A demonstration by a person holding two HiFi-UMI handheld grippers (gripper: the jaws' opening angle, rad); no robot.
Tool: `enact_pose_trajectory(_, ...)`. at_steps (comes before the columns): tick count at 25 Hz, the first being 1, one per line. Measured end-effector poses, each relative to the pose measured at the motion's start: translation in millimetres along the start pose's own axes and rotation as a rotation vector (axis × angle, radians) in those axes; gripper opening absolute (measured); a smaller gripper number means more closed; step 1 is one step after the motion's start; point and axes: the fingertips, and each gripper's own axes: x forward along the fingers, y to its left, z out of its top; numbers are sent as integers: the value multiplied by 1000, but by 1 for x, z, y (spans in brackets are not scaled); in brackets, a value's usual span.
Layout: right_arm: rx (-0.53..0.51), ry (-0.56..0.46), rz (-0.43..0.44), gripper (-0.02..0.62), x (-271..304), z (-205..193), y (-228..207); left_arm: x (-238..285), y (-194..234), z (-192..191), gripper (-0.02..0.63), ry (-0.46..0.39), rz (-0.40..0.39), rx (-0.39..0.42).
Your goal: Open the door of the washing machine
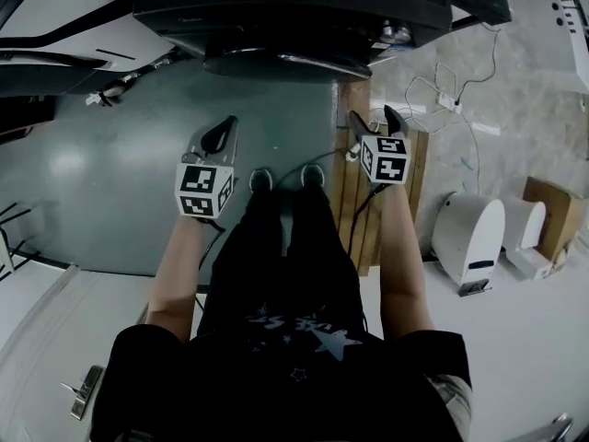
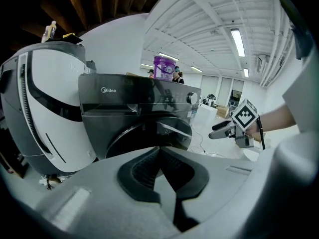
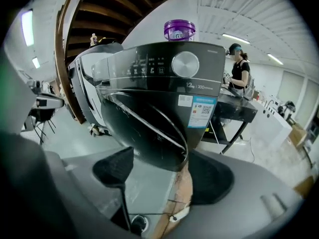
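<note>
Jaws of the left gripper (image 1: pixel 219 138) meet at their tips on nothing; the right gripper (image 1: pixel 375 122) is spread wide, also empty.
Both are held in front of the dark washing machine (image 3: pixel 169 68), touching nothing. Its round door (image 3: pixel 144 128) looks shut and shows between the 2 right pads. 1 purple container (image 3: pixel 178 30) stands on top.
</note>
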Motion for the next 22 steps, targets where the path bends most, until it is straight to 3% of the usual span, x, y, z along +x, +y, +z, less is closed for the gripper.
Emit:
enact_pose_trajectory(9, -317, -53, 107, 341, 77, 23, -25, 54, -24, -16, 11, 3, 54, 0)
enact_pose_trajectory(18, -568, 10, 238, 330, 119, 27, -18, 69, -42, -39, 11, 40, 95, -40)
enact_pose_trajectory(21, -641, 3, 248, 260, 128, 30, -15, 70, -45, -46, 11, 51, 113, -52)
enact_pose_trajectory(22, -675, 1, 246, 210, 131, 31, -14, 71, -46, -47, 11, 54, 119, -55)
